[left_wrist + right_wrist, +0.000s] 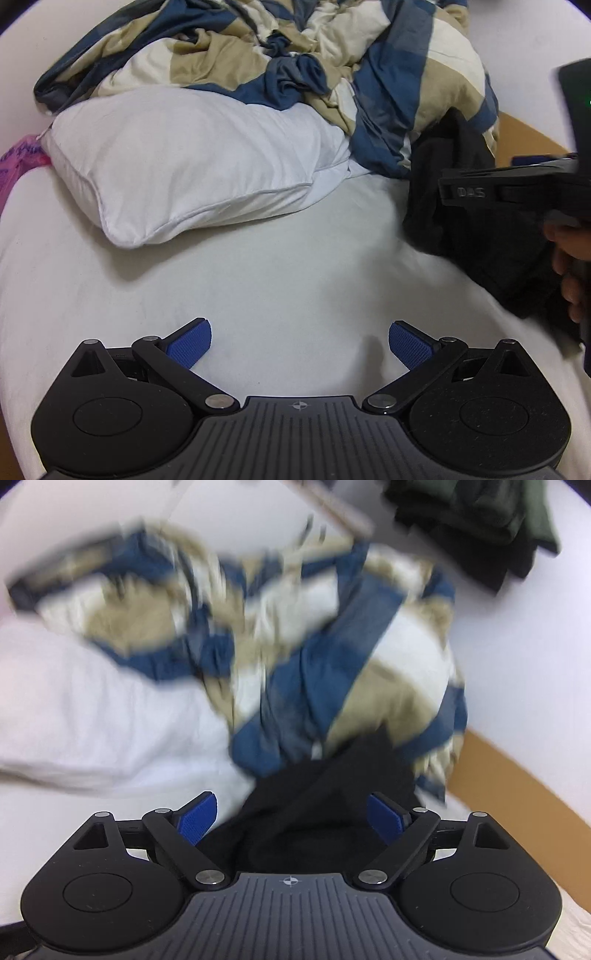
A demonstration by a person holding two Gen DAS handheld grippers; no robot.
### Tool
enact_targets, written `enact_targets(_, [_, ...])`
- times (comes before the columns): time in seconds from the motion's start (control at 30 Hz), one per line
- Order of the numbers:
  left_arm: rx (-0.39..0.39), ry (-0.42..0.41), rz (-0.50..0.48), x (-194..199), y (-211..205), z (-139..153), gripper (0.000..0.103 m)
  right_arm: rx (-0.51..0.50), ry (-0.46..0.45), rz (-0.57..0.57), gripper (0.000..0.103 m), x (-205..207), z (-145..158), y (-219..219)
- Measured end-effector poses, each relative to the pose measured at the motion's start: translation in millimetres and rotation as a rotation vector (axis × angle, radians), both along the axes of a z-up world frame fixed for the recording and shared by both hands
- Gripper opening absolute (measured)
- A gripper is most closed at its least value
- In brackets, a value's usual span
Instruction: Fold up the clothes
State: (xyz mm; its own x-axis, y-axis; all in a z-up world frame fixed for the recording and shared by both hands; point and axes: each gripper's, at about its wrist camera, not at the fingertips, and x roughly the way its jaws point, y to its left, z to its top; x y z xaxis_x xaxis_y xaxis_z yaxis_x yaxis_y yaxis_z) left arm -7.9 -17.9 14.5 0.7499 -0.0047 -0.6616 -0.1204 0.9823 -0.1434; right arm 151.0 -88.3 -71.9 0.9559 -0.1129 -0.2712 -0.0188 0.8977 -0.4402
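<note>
Black garment [314, 805]: crumpled, dark heap on white bed sheet [277, 266], at 5 o'clock from striped duvet [258, 55]. Right hand-held gripper [291, 818]: jaws apart, garment lying between blue pads, not pressed. Left hand-held gripper [299, 345]: jaws apart, empty, over bare sheet; garment at its 2 o'clock, well apart. White pillow [184, 162] at 11 o'clock.
</note>
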Motion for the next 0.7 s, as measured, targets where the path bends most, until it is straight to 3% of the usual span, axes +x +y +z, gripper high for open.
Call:
enact_targets(0.03, [0.000,0.000,-0.002,1,0,1,0.102,0.023,0.041,-0.019,0.072,15,-5,-6])
enact_targets(0.1, [-0.023,-0.014,-0.019,1,0,2,0.102,0.110,0.138,-0.060,0.042,33,-15,-22])
enact_targets(0.17, [-0.020,-0.004,-0.039,5,0,0,0.102,0.215,0.215,-0.100,0.018,45,-19,-39])
enact_targets(0.2, [-0.013,-0.005,-0.041,6,-1,-2,0.102,0.253,0.199,-0.109,0.011,36,-15,-44])
enact_targets(0.27, [-0.017,-0.010,-0.042,6,-1,-1,0.102,0.324,0.156,-0.126,0.011,15,-7,-52])
enact_targets(0.37, [-0.039,-0.022,-0.056,3,-1,0,0.102,0.207,-0.044,-0.140,0.011,-20,25,-49])
enact_targets(0.5, [-0.041,-0.029,-0.055,-1,-1,1,0.102,0.168,-0.198,-0.259,0.005,-71,69,-90])
enact_targets(0.57, [-0.048,-0.027,-0.042,-2,0,2,0.102,0.161,-0.177,-0.321,0.005,-91,84,-123])
enact_targets(0.67, [-0.075,-0.031,-0.015,-6,0,5,0.102,0.177,-0.001,-0.227,0.006,-131,80,-148])
enact_targets(0.7, [-0.088,-0.029,0.013,-7,-1,5,0.102,0.185,0.007,-0.202,0.010,-143,75,-145])
